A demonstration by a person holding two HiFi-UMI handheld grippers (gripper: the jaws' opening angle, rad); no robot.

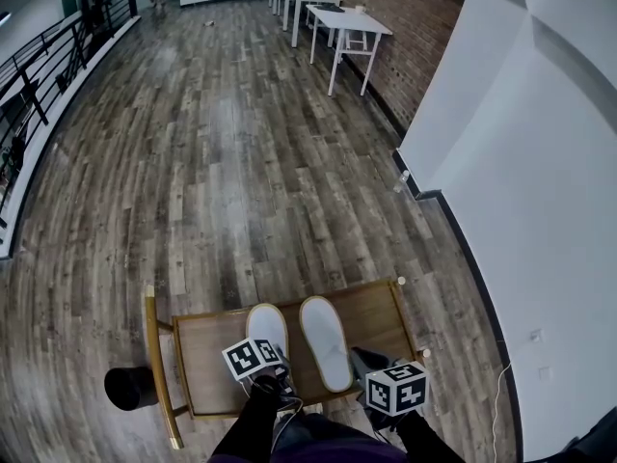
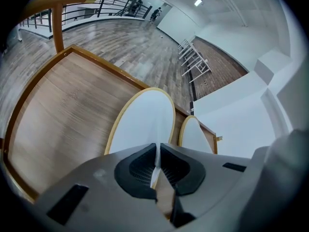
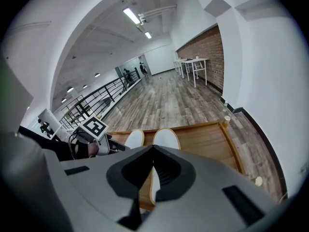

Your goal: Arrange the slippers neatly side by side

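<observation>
Two white slippers with tan rims lie side by side, toes pointing away, on a wooden chair seat (image 1: 371, 307). The left slipper (image 1: 267, 324) (image 2: 145, 117) has its heel rim pinched in my left gripper (image 2: 156, 152) (image 1: 273, 367), which is shut on it. The right slipper (image 1: 325, 340) (image 3: 166, 138) lies close beside it. My right gripper (image 3: 153, 151) (image 1: 366, 365) sits at that slipper's heel, its jaws closed with the slipper's white edge running down between them. In the left gripper view, the right slipper (image 2: 195, 135) shows just beyond the left one.
The seat has a raised wooden rim and a curved back rail (image 1: 151, 355) on its left. A black round bin (image 1: 130, 387) stands on the plank floor beside it. A white wall (image 1: 540, 210) runs along the right. White tables (image 1: 337, 22) and a railing (image 1: 39, 75) stand far off.
</observation>
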